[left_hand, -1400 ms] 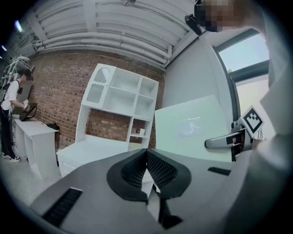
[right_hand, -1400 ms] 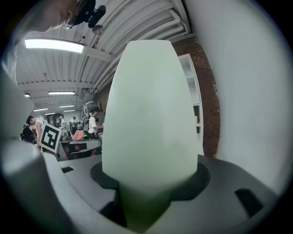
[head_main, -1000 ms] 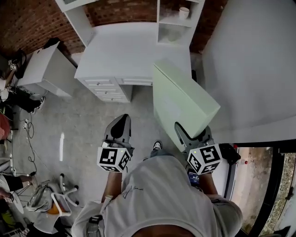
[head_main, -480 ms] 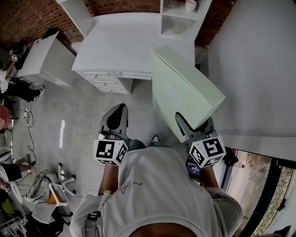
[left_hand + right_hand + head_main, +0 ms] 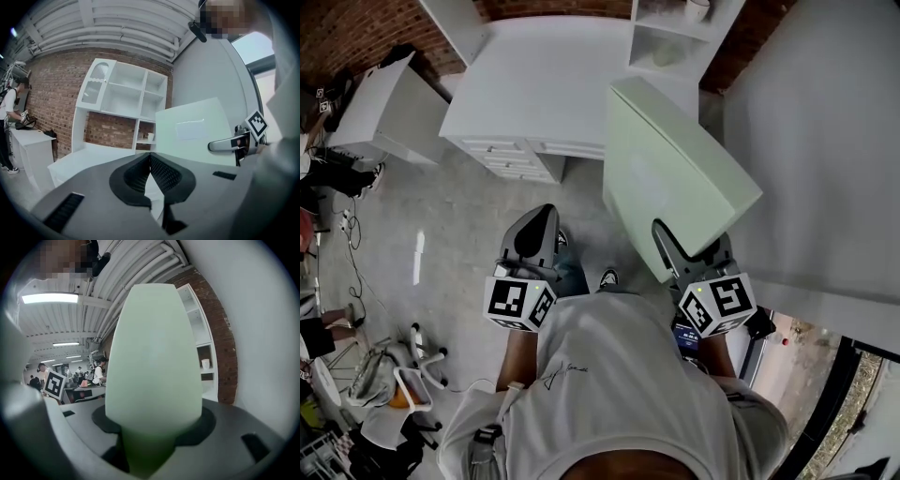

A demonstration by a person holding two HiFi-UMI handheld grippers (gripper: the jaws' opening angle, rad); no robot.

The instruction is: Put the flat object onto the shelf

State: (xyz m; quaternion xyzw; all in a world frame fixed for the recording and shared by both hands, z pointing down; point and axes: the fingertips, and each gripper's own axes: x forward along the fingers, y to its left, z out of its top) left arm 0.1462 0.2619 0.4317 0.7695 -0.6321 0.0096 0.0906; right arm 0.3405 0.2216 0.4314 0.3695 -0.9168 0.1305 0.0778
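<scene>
A large pale green flat board [image 5: 670, 178] is held up on edge, its lower end clamped in my right gripper [image 5: 686, 251]. In the right gripper view the board [image 5: 152, 357] rises from between the jaws and fills the middle. My left gripper [image 5: 534, 234] hangs over the floor, shut and holding nothing; its jaws meet at the tips [image 5: 150, 159]. The white shelf unit [image 5: 670, 37] stands ahead on the white desk [image 5: 548, 89]; in the left gripper view the shelf unit [image 5: 124, 96] shows against a brick wall, with the green board [image 5: 197, 133] at the right.
A white cup [image 5: 697, 7] stands in the shelf unit. A grey wall [image 5: 816, 141] runs close on the right. A second white desk [image 5: 380, 103] stands at the left. Cables, bags and a white stool [image 5: 412, 394] clutter the floor at the left.
The desk and shelf have drawn nearer and slid up in the head view. The green board has risen with the right gripper. The left gripper stays shut.
</scene>
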